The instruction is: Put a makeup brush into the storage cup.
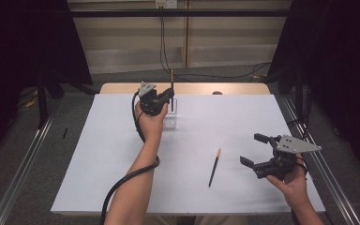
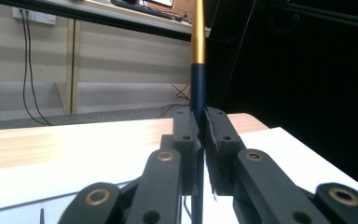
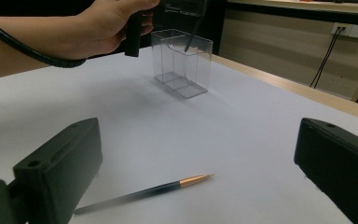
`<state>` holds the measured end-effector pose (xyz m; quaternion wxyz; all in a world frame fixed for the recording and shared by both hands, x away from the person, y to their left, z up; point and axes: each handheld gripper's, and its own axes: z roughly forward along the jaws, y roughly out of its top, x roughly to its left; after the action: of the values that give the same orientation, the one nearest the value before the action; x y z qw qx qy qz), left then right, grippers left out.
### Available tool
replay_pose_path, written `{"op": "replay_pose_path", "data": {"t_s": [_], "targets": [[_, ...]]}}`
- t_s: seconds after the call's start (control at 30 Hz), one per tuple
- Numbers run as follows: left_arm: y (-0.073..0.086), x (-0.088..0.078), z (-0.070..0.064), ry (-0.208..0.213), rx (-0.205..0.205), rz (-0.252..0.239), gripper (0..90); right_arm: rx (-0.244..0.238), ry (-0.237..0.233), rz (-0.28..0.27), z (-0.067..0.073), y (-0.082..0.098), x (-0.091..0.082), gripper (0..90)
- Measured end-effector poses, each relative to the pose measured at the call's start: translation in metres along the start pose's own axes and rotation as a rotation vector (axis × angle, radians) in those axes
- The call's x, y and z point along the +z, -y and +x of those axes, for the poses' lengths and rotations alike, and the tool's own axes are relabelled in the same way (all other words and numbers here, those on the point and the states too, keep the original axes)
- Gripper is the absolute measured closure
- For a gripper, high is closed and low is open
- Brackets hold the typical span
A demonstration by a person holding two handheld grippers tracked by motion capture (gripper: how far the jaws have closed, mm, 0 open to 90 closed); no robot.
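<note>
My left gripper (image 1: 170,93) is shut on a dark blue pen with a gold end (image 2: 197,70), held upright over the clear plastic box (image 1: 171,117) at the back of the white table. In the right gripper view the pen's lower tip (image 3: 189,41) dips into the clear box (image 3: 182,63), which has dividers inside. A second dark blue pen with a gold tip (image 1: 214,167) lies flat on the table. My right gripper (image 1: 252,150) hovers to its right, open, with this pen (image 3: 144,192) on the table between and beyond its jaws.
The white table top (image 1: 98,154) ends in a wooden strip (image 1: 122,88) at the back. Metal rails (image 1: 23,164) run along both sides on the floor. Cables (image 1: 164,42) hang down the back wall.
</note>
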<state>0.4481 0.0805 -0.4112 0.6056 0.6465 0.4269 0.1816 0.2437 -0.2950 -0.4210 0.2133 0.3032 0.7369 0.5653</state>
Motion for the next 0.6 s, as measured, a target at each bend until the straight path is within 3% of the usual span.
{"op": "replay_pose_path", "data": {"t_s": [0.6], "targets": [[0.0100, -0.0021, 0.0007, -0.012, 0.002, 0.004, 83.8, -0.004, -0.008, -0.002, 0.0014, -0.0002, 0.0009, 0.4]]}}
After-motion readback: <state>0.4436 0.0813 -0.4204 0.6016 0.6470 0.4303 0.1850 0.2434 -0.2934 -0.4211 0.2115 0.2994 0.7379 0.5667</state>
